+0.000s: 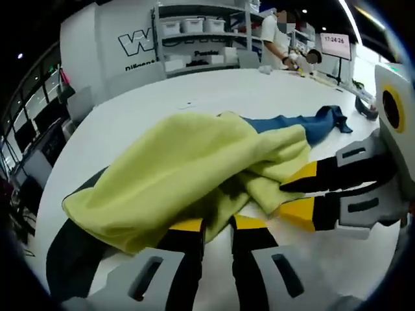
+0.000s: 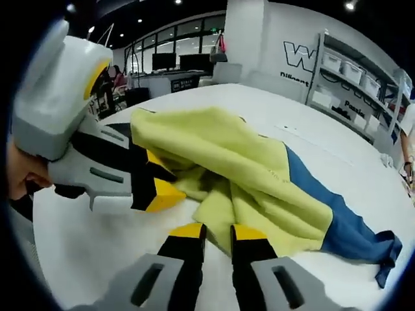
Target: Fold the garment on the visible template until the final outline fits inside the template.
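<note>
Left gripper view has the yellow-and-blue garment [image 1: 194, 168] bunched mid-desk [image 1: 259, 91], the left gripper [image 1: 217, 227] pinching its near hem, the right gripper [image 1: 299, 197] at 3 o'clock pinching a fold, so mid-fold; next, I judge, carry both edges over.

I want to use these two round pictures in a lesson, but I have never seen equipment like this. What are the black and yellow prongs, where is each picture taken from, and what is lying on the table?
The prongs are hand-held grippers, one in each of a person's hands. Each carries a fisheye camera looking along its own jaws, hence two round pictures. In the left gripper view, the left gripper rises from the bottom and the right gripper enters from the right. The right gripper view shows the right gripper from behind. A yellow-green and blue garment lies crumpled on a white table, over a dark template. Both grippers' jaws touch its edges; whether they pinch cloth is unclear.
</note>
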The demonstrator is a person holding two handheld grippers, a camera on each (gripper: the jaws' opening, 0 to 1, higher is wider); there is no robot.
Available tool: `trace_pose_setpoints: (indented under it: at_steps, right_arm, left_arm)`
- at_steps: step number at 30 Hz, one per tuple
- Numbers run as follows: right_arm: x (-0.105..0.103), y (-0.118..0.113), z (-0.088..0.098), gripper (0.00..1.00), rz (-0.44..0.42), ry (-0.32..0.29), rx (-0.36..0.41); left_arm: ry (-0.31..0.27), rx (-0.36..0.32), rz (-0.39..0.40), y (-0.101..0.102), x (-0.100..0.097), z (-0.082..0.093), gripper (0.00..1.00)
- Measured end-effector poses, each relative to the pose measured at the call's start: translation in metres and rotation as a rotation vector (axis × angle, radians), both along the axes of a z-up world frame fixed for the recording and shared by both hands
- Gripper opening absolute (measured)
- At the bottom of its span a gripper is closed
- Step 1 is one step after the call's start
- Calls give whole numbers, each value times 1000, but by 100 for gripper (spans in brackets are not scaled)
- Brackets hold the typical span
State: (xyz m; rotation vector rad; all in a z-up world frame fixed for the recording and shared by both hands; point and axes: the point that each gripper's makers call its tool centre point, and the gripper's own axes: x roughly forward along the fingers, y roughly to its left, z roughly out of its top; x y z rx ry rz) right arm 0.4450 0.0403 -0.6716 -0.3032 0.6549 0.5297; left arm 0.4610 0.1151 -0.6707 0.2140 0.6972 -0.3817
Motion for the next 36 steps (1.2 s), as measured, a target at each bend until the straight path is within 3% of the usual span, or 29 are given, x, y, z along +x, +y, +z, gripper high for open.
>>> trace_pose_setpoints:
  at_steps: [2,7,13,21,30,36]
  right_arm:
    - [1,-4,1,0,-6,-1,2]
    - [0,-9,10,0,-3,-2,25]
    - [-7,-21,33,0,67,-49,-4]
    - [-12,-34,60,0,85,-107,-26]
    - [-15,-53,106,0,89,-181,17]
    - [-20,-68,117,0,64,-150,56]
  left_arm:
    - [-6,9,0,0,1,0,6]
    - [2,-22,13,3,1,6,5]
    - [-58,-23,-21,13,-1,41,5]
    - [-84,-50,-12,25,-12,66,5]
    - [-156,-101,1,46,-15,112,5]
    - [-133,-107,-34,56,-24,123,5]
